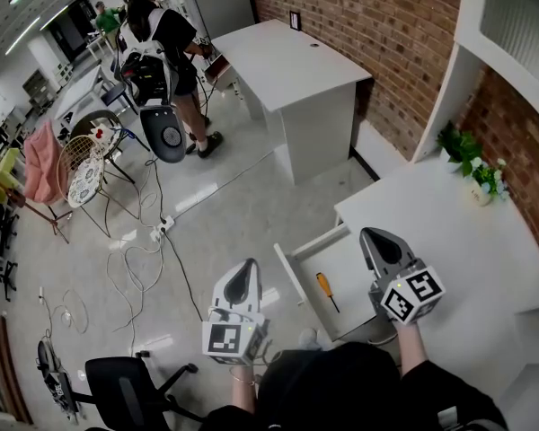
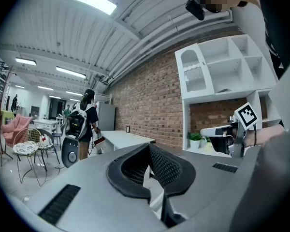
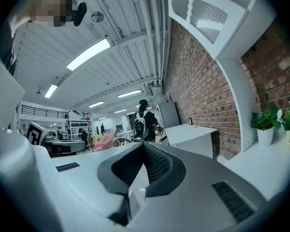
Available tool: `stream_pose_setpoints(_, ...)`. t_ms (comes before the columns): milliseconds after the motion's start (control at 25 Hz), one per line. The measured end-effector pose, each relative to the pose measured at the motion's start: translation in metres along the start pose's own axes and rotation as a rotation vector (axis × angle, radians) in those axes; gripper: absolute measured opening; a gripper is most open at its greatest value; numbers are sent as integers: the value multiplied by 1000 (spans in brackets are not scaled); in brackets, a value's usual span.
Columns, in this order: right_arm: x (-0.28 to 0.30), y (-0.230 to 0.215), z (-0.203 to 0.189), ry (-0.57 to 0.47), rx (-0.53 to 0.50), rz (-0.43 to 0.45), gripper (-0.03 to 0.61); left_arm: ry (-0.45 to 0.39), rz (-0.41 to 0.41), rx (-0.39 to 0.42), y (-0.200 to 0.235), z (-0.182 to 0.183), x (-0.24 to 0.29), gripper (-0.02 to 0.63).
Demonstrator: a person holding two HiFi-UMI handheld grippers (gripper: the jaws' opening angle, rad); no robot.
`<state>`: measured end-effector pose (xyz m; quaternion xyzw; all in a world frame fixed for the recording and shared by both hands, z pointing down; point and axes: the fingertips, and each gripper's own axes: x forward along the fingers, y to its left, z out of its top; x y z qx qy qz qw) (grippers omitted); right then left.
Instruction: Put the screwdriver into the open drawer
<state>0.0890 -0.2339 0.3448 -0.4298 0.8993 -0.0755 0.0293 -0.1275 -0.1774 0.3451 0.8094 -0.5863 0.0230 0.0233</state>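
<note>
drawer [image 1: 352, 263]: open, screwdriver [image 1: 325, 288] lying inside | white counter [image 1: 449, 236]: potted plants [image 1: 460, 147] at its back corner

Brick wall [image 1: 359, 16], white desk [image 1: 287, 61] — cables [image 1: 148, 241], seemingly, over grey floor [image 1: 242, 214].

In the head view, the right tool [image 1: 384, 243] covers the right side and near right corner of the open drawer [image 1: 290, 275]. The tip of the screwdriver [image 1: 324, 287] is too small to tell its type. The bench [image 1: 458, 223] is cut off by the right edge. In both gripper views, the grey bodies of the left tool [image 2: 149, 149] and the right tool block whatever lies below.
</note>
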Motion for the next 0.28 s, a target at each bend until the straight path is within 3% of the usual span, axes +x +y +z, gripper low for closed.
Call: stream_pose_setpoints(280, 0, -2, 1, 0, -8, 2, 14, 7, -2, 5, -3, 0, 3, 9)
